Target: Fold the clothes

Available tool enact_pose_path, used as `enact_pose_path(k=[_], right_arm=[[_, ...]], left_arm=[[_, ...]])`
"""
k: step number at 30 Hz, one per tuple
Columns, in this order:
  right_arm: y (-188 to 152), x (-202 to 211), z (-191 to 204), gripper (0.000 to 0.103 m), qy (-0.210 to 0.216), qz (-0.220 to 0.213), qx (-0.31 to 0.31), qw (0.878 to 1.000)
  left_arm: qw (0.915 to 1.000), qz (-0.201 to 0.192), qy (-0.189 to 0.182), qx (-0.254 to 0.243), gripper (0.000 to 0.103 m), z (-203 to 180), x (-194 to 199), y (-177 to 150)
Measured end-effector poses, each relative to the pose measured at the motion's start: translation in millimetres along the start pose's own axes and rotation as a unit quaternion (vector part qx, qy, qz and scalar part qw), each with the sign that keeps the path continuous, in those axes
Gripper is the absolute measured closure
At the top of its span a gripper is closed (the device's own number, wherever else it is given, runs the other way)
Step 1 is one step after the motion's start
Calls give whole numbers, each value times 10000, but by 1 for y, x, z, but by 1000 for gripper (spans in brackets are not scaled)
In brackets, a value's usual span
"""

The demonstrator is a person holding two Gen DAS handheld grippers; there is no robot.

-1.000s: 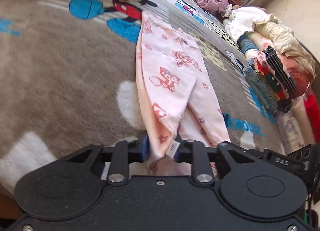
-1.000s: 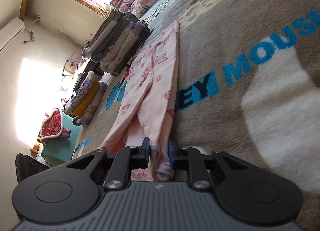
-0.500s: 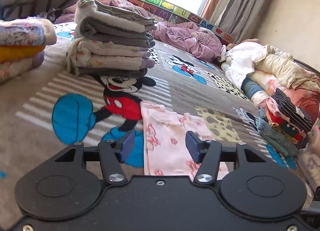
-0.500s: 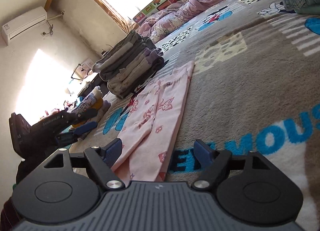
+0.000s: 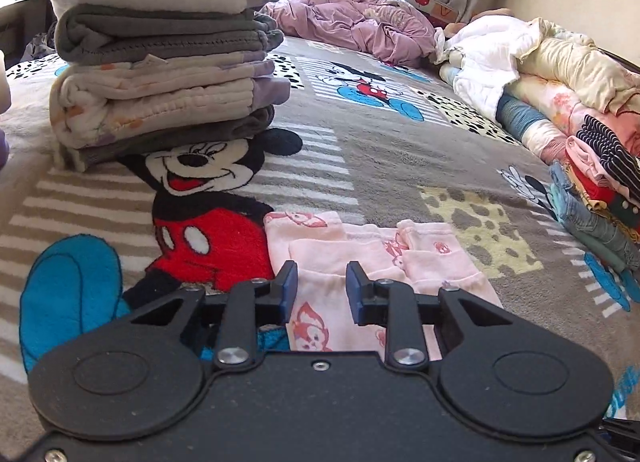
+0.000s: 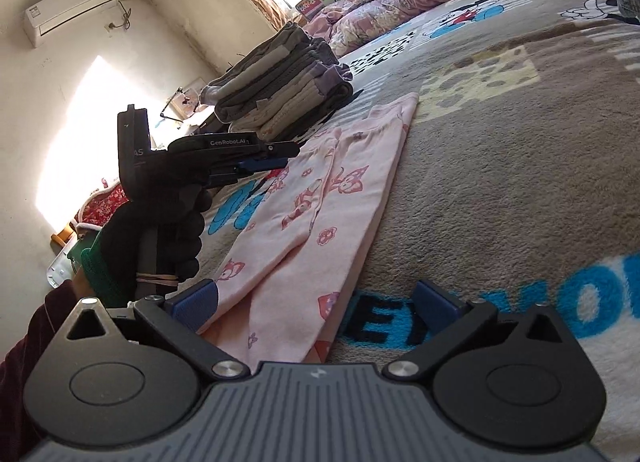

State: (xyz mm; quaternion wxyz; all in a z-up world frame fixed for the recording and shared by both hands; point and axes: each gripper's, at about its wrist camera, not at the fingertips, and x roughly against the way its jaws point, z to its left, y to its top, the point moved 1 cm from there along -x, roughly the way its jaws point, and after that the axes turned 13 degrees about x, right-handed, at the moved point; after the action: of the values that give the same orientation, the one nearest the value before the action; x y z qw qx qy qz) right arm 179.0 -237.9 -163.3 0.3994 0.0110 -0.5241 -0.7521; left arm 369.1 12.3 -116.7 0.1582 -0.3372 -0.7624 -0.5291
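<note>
Pink printed pants [image 5: 372, 258] lie folded flat on the cartoon blanket [image 5: 360, 149] covering the bed, near a stack of folded clothes [image 5: 160, 61]. The left claw [image 5: 318, 290] has been closing, slightly apart over the pants, gripping nothing. The right claw [image 6: 316, 298] has just opened wide, empty, at the pants' near end.

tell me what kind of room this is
Most likely a bedroom. A plush cartoon-mouse blanket covers what looks like a bed, with a rumpled purple quilt and a stack of folded clothes on it, and a wall air conditioner.
</note>
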Motion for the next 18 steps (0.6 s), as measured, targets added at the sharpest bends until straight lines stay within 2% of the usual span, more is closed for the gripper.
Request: enact_pose_path(k=[9, 10, 12, 13, 18], right_arm=[[-3, 3, 0, 0, 45, -140, 9, 9999], [-3, 2, 0, 0, 42, -144, 16, 9999], [-2, 2, -1, 0, 47, -154, 17, 9999], [-2, 2, -1, 0, 51, -160, 16, 9999], [-2, 3, -3, 0, 76, -210, -7, 9998]], left_arm=[[9998, 99, 166, -111, 79, 0, -12, 2], [9997, 111, 171, -104, 80, 0, -13, 1], [9998, 93, 163, -84, 89, 0, -11, 0], [9998, 64, 168, -94, 100, 0, -10, 0], [9999, -110, 31, 41, 100, 1, 6, 2]])
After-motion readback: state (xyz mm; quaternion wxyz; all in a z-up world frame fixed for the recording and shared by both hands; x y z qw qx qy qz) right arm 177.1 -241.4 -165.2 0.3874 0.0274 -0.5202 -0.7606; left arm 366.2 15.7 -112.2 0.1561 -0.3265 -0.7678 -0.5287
